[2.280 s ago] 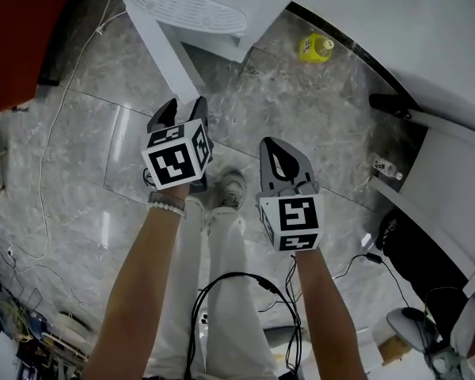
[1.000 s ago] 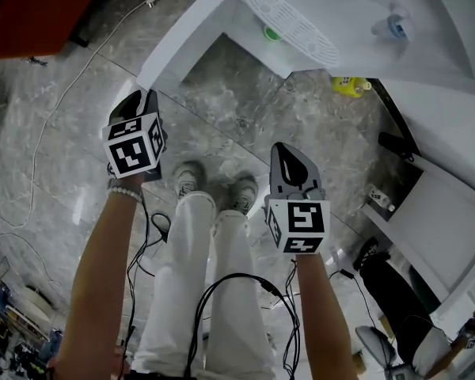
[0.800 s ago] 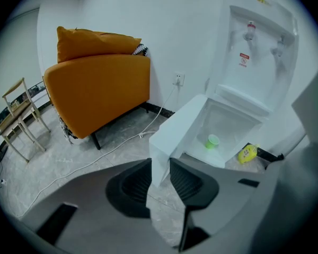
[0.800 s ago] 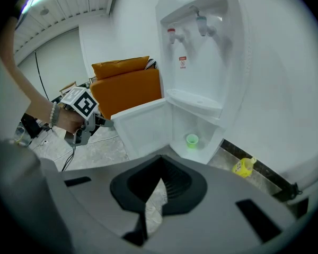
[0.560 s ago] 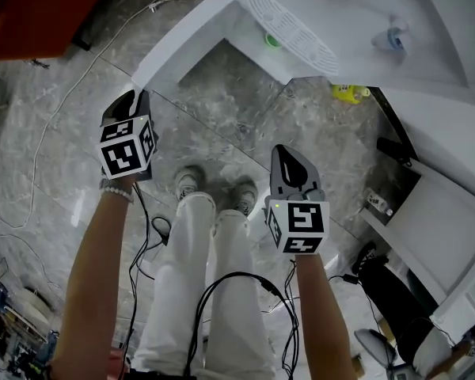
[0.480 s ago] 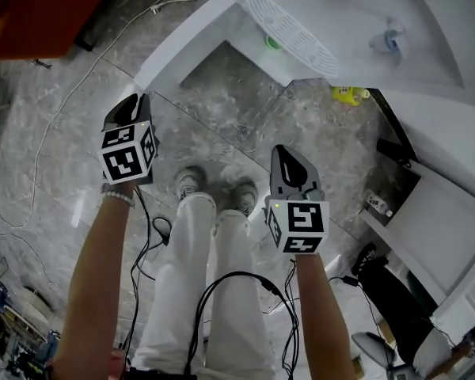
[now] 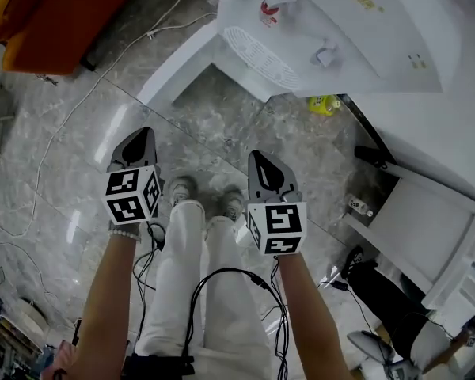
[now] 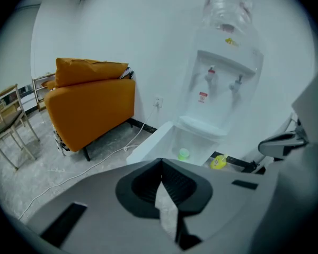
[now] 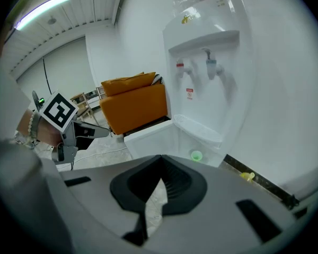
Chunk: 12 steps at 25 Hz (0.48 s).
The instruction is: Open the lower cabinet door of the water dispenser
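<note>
Two forearms outstretched, left gripper and right gripper angled down, fingers closed empty, left's just shut.

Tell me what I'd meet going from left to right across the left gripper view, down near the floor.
wooden chair → orange sofa → green cup → yellow bottle → right gripper
</note>
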Motion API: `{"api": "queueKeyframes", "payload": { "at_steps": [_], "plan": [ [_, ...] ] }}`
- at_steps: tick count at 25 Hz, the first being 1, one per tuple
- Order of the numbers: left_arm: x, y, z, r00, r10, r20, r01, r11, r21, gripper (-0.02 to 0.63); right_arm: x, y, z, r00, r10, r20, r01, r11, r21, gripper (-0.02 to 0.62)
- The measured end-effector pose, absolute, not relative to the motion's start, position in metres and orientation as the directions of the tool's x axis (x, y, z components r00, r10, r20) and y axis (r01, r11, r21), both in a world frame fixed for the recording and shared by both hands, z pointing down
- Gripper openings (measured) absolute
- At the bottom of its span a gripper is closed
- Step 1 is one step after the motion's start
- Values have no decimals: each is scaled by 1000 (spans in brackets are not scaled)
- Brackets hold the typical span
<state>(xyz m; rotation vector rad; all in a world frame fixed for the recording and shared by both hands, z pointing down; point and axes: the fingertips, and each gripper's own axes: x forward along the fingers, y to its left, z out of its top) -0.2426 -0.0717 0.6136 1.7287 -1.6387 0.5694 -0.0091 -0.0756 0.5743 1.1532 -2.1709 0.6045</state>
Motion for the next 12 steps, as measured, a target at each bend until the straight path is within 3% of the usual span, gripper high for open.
{"api": "queueKeyframes", "payload": {
  "at_steps": [12],
  "plan": [
    [-191,-61,473,293,-735,611,-952,-163,261,12,-1,-70,467,-460,-638,618,-867,473,-157,3]
  ]
}}
